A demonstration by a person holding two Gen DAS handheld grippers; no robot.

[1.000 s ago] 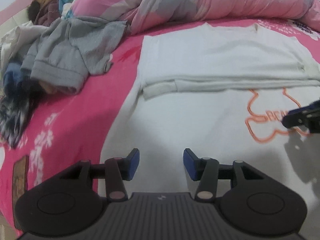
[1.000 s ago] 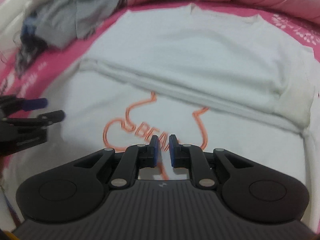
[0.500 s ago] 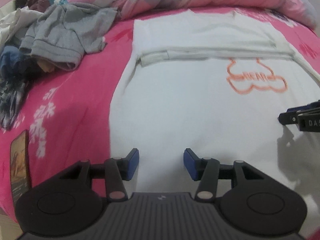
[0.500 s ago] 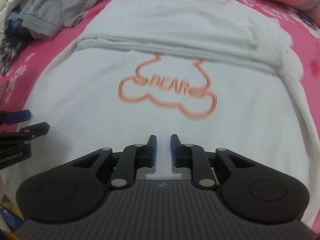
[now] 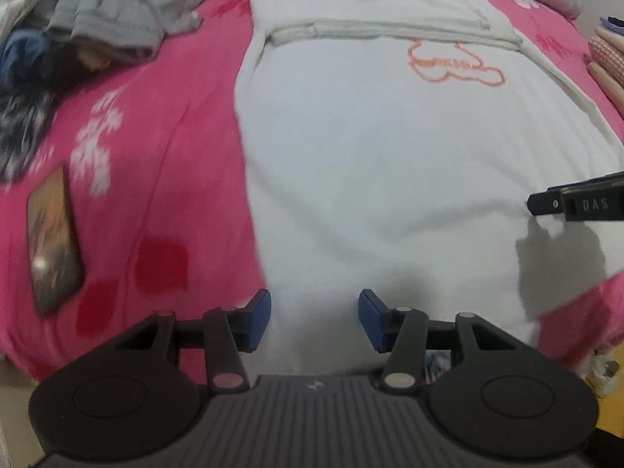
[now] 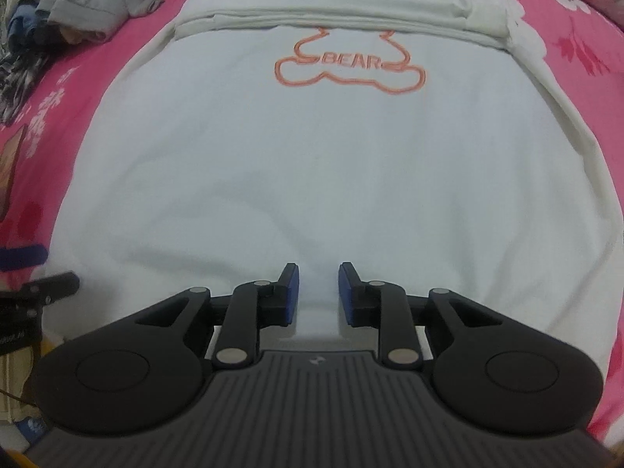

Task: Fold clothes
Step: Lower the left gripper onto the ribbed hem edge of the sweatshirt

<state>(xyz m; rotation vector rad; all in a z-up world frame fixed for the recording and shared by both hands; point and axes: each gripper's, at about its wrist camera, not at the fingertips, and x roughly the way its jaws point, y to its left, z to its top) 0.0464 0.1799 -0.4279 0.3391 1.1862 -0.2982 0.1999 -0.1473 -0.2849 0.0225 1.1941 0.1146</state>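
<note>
Two grippers over white sweatshirt (image 6: pixel 312 163) spread flat on pink bedsheet (image 5: pixel 163 163). Left gripper (image 5: pixel 314 319): jaws moderately apart, nothing between; shirt's left edge just ahead of left pad. Right gripper (image 6: pixel 314 292): jaws narrowly apart, just been opening, nothing gripped, white fabric beneath. Orange bear print (image 6: pixel 349 66) well ahead of jaws, folded sleeves beyond. Grey clothes pile (image 5: pixel 128 7) far ahead-left. Phone (image 5: pixel 52 240) left of left jaws.

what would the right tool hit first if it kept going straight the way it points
Most likely the white shirt near its lower hem: the open right tool points steeply down at bare cloth, nothing between. How far off the cloth is, is unclear.
</note>
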